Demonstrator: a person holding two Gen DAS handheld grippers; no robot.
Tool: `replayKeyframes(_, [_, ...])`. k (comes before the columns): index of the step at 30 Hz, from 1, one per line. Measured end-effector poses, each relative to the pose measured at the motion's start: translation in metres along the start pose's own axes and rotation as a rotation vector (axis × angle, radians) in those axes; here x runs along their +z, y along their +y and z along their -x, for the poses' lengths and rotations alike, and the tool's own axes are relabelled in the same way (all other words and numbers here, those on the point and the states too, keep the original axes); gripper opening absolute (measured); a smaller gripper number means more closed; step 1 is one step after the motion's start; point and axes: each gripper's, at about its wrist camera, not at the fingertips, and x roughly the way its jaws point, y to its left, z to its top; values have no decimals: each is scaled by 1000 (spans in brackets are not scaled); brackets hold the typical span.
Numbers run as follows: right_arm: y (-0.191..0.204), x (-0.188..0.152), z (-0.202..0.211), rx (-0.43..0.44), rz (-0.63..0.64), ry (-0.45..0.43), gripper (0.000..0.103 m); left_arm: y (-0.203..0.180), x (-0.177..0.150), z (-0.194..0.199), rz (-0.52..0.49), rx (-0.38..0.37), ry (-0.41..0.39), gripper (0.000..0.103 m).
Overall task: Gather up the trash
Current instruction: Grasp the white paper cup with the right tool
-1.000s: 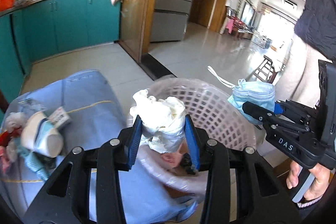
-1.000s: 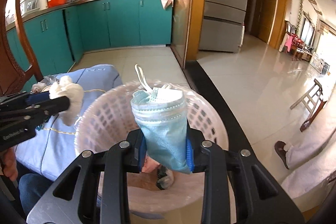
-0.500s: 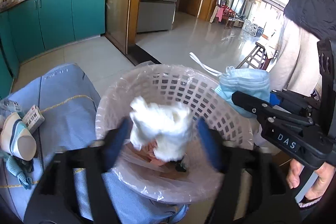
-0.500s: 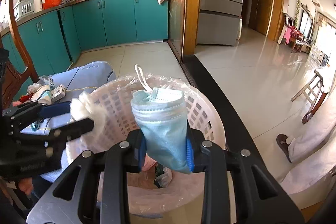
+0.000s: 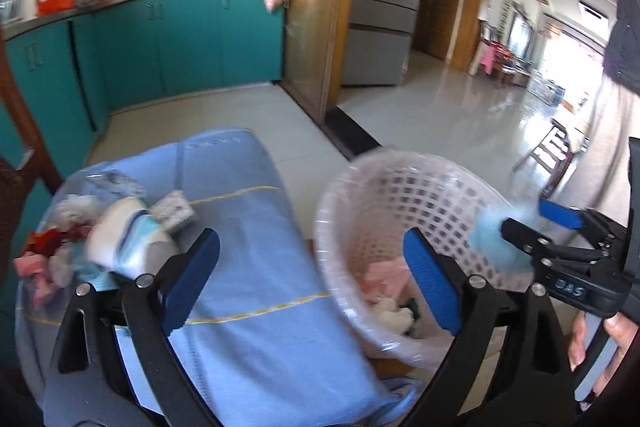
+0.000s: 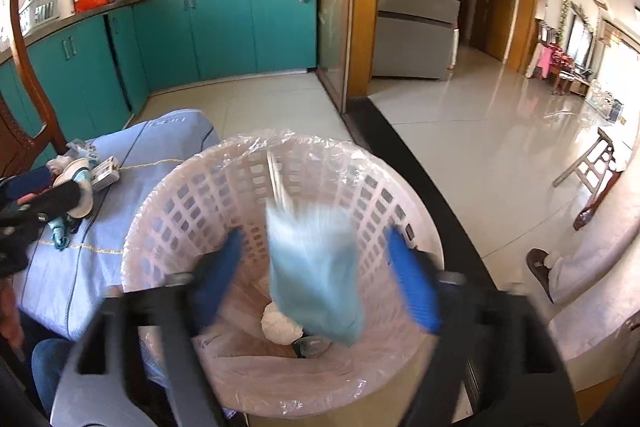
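Teal kitchen cabinets (image 6: 224, 27) and a pale tiled floor (image 6: 460, 131) stand behind a tabletop covered in a blue cloth (image 5: 256, 267), with a lined white trash basket (image 6: 400, 195) just beside its edge, likely so rubbish can go straight from cloth to bin.

A blue face mask (image 6: 316, 267) sits blurred in mid-air between the fingers of the right gripper (image 6: 316, 283), directly above the basket's mouth. That gripper's jaws are opening, and its blue pads (image 6: 416, 287) stand clear of the mask on both sides, so the mask looks released and dropping toward the waste at the bottom. A crumpled white tissue (image 6: 280, 327) already lies there, seen past the mask. Holding the gripper over the middle of the opening would keep the light mask from drifting past the rim.

The left gripper (image 5: 312, 279) is empty, its jaws spread wide and opening further; it straddles the gap between cloth and basket rim and faces partly toward the tabletop, which I take to mean it is free for another item.

Farther out, at the cloth's far corner, lies the remaining pile: a paper cup (image 5: 128, 239) on its side, a small box (image 5: 174, 209), and scraps of red, pink and white wrapping (image 5: 44, 251). These still need collecting, so the job seems well under way but unfinished.
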Motion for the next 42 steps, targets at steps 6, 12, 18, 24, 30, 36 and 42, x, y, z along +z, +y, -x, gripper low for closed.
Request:
replayKeyframes(6, [20, 5, 2, 34, 31, -18, 89, 44, -17, 21, 37, 104, -18, 94])
replayKeyframes(12, [68, 20, -9, 153, 36, -41, 91, 96, -47, 38, 93, 203, 50, 94])
replayKeyframes(18, [169, 26, -44, 320, 142, 3, 91, 146, -72, 47, 198, 259, 104, 94])
replayKeyframes(24, [257, 37, -82, 437, 191, 57, 91, 170, -86, 50, 214, 291, 138, 94])
replayKeyframes(30, [310, 33, -126, 464, 289, 154, 91, 184, -90, 52, 265, 252, 160, 94])
replayKeyframes(36, [308, 25, -132, 520, 277, 187, 80, 184, -91, 50, 256, 253, 163, 95])
replayKeyframes(42, [296, 20, -122, 551, 279, 213, 67, 178, -90, 50, 243, 251, 161, 95])
